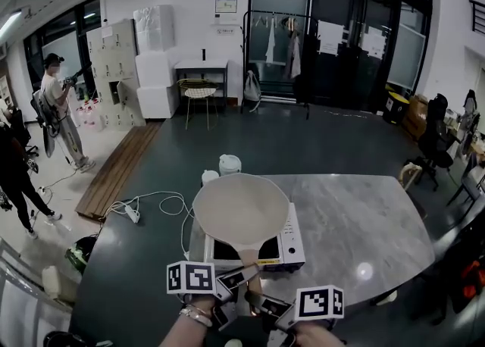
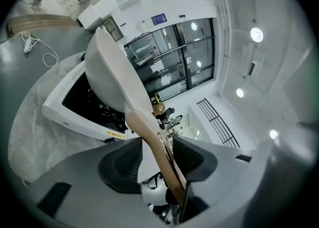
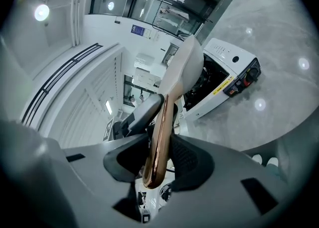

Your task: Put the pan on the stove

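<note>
Head view: cream pan (image 1: 241,209) sits over the white stove (image 1: 292,245), covering most of its black top. No view shows whether its base touches the glass. The stove is at the near left corner of the grey marbled table (image 1: 364,224). The pan's handle (image 1: 248,261) points back toward the near edge.

Left gripper (image 1: 244,276): takes the handle farther up, nearer the bowl. In the left gripper view the jaws are partly open. The handle lies against one pad, with a clear gap to the other.

Right gripper (image 1: 263,305): at the handle's end. In the right gripper view both pads are closed onto the coppery handle tip, jaws narrowly apart.

Two small white containers (image 1: 229,164) stand beyond the stove at the table's far left edge.
</note>
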Demonstrator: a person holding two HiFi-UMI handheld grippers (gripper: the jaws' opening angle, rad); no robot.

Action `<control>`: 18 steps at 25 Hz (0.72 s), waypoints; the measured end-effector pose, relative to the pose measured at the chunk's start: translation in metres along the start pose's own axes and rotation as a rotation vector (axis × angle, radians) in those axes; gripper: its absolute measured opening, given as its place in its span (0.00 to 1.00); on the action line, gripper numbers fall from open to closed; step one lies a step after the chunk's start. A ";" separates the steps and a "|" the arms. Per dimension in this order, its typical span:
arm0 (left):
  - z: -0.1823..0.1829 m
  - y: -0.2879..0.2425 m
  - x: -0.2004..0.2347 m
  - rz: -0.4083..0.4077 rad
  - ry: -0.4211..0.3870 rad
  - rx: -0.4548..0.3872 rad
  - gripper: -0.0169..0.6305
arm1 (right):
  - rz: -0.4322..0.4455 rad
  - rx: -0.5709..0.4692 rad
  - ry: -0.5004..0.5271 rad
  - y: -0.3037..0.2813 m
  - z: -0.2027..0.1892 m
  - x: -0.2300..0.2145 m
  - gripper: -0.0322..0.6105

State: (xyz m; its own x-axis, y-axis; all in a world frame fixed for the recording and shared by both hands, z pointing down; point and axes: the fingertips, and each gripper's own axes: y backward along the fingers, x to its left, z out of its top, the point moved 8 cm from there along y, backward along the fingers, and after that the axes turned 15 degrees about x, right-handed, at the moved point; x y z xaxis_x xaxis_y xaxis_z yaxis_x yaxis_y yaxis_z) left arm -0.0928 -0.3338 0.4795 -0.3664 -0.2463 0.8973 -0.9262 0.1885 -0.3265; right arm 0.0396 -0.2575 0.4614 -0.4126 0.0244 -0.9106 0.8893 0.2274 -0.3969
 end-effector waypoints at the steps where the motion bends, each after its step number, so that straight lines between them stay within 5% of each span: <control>1: -0.002 -0.001 0.002 -0.003 0.008 0.000 0.33 | -0.010 0.002 0.001 0.000 -0.001 -0.003 0.28; 18: -0.019 -0.018 0.013 0.030 0.132 0.047 0.25 | -0.181 0.075 0.017 -0.002 -0.008 -0.026 0.28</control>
State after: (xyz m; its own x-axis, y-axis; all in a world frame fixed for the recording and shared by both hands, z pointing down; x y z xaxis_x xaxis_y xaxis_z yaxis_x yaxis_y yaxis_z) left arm -0.0797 -0.3227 0.5024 -0.3820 -0.1130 0.9172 -0.9193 0.1484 -0.3645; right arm 0.0470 -0.2510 0.4870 -0.5701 0.0063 -0.8215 0.8119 0.1568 -0.5623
